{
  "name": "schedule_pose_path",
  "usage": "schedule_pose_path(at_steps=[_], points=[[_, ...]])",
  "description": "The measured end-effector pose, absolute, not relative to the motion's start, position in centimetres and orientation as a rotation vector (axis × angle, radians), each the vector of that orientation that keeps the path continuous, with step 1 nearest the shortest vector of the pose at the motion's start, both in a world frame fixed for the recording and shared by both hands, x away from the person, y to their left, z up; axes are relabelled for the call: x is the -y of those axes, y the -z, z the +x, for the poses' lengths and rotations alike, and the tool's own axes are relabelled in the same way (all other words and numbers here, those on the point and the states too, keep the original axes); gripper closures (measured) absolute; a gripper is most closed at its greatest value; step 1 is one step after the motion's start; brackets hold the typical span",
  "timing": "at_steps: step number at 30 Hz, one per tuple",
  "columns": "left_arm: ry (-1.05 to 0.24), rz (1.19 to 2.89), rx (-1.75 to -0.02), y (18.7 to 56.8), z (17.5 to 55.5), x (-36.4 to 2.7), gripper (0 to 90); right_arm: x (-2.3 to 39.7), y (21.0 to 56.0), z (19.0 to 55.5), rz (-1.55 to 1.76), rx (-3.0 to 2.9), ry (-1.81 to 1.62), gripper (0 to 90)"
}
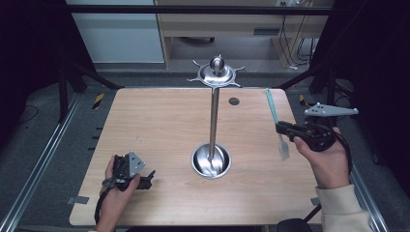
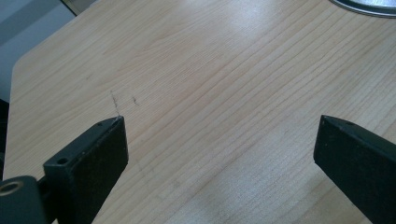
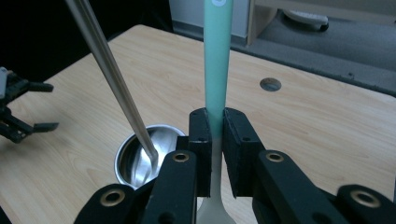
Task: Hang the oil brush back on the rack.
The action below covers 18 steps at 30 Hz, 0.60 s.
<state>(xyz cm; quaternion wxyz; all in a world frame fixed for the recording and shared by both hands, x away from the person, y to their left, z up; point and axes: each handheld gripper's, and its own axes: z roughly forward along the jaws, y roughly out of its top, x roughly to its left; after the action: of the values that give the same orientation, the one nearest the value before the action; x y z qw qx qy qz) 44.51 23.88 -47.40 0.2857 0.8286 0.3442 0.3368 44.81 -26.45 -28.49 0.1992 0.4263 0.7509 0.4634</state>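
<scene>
At table right, right gripper (image 1: 286,129) clamps a spatula (image 1: 276,123) across its mid-handle: teal handle end pointing away from the person, pale blade end toward them. Long axis runs roughly near-to-far, slightly tilted. Steel cup (image 1: 211,161) sits at table centre, to the left of the spatula, with a long steel ladle (image 1: 213,113) standing in it, bowl end up. Right hand is clearly the nearer one to the cup. Left gripper (image 1: 145,180) rests low over bare wooden table (image 1: 159,125) at near left, jaws spread wide, holding nothing.
</scene>
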Motion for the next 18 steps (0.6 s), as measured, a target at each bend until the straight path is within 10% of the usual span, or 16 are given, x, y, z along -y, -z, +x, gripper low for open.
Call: schedule_pose_path(at_steps=[18], points=[[-0.905,2.222,-0.918,47.4,44.5,-23.9,2.7,26.8,27.1,42.7,1.126,-2.04,-1.37,82.3]])
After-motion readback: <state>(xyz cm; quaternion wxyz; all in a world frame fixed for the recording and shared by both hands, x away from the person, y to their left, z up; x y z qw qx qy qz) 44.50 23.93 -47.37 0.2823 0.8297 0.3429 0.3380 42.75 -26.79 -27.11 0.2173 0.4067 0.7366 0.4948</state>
